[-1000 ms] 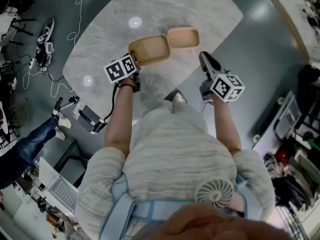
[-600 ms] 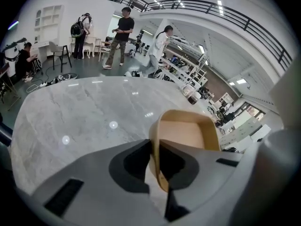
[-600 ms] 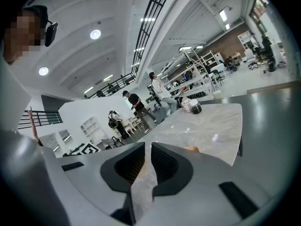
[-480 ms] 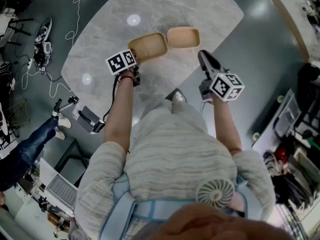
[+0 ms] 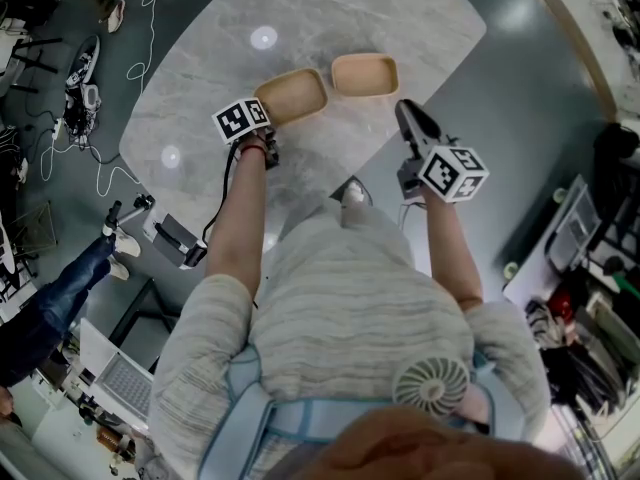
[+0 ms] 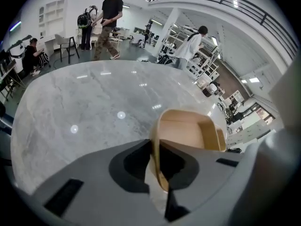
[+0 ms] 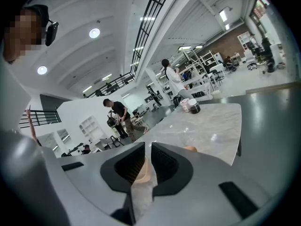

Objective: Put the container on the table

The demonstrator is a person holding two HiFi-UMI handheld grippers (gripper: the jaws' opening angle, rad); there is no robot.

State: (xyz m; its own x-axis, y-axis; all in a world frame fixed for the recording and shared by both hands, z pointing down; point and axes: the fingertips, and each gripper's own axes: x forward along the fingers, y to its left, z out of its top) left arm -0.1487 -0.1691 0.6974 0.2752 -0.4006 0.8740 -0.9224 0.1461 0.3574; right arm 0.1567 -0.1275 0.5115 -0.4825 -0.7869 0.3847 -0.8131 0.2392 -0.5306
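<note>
Left gripper [image 6: 156,161]: jaws clamped on the near thin wall of the tan container [image 6: 188,128], one jaw inside, one outside. The container sits low over the marble table [image 6: 84,102], open side up, just beside a second tan container [image 5: 365,75]; can't tell if its base touches yet. It looks light and rigid, with smooth walls, so it could pivot or slip in a one-wall pinch. Better to hold mid-wall, deep on the rim, and keep it level. Right gripper [image 7: 146,166]: off the table edge, jaws nearly together with a narrow slit, apparently holding nothing; the peach colour in the slit is probably a container beyond.
</note>
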